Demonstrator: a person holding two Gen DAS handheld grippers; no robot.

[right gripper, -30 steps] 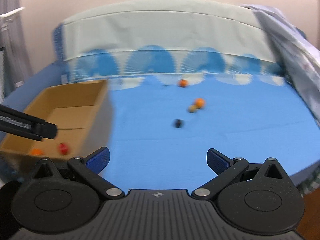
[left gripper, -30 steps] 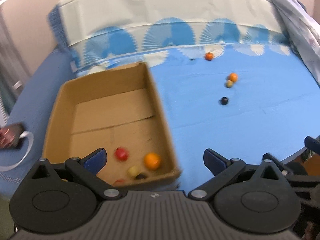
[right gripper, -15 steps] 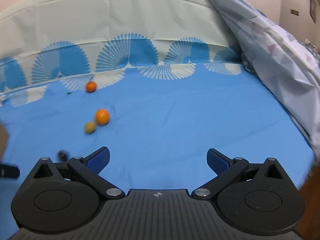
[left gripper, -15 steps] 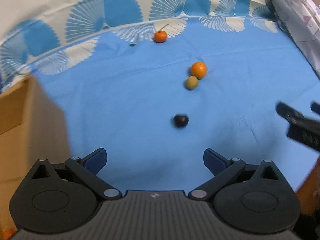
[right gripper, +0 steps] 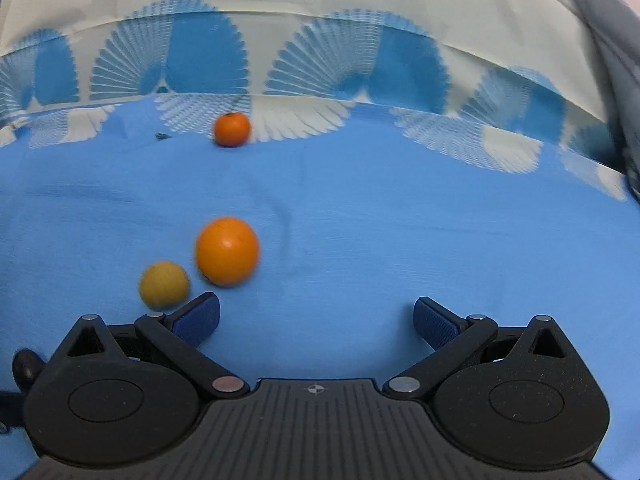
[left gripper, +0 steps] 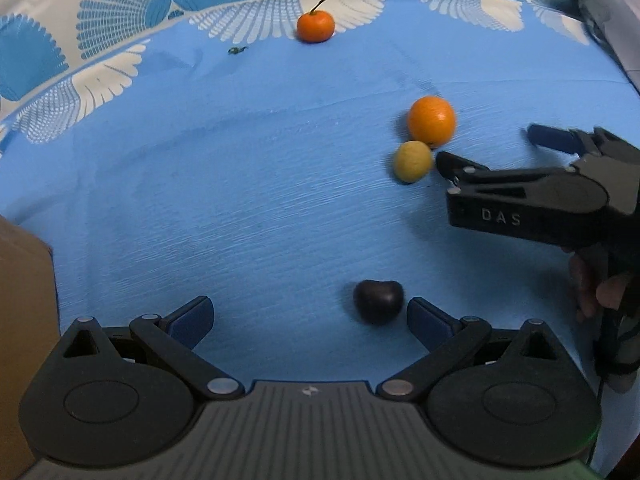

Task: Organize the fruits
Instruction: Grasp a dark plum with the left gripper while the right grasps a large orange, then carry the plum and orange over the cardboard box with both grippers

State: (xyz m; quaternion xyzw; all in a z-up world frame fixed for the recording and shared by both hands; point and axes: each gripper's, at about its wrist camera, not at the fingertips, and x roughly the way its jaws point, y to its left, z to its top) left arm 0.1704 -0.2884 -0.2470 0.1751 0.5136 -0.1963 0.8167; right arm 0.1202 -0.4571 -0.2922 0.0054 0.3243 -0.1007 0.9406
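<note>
On the blue bed sheet lie a dark plum [left gripper: 378,301], a yellow-green fruit [left gripper: 413,161], an orange [left gripper: 432,121] touching it, and a stemmed tangerine [left gripper: 315,27] farther back. My left gripper [left gripper: 310,318] is open and empty, with the plum just inside its right finger. My right gripper [right gripper: 316,318] is open and empty; the yellow-green fruit [right gripper: 164,284] and orange [right gripper: 227,251] lie just ahead of its left finger. The right gripper also shows in the left wrist view [left gripper: 486,148], beside those two fruits. The tangerine [right gripper: 232,129] sits far ahead.
A corner of the cardboard box [left gripper: 24,320] stands at the left edge. A patterned white-and-blue quilt [right gripper: 320,60] rises behind the sheet, and a grey blanket [right gripper: 608,40] lies at the right. A small dark scrap [left gripper: 237,51] lies near the tangerine.
Both grippers have swung away from the box and moved in close to the loose fruits. The left one now has the plum between its fingers; the right one reached the orange and yellow-green fruit.
</note>
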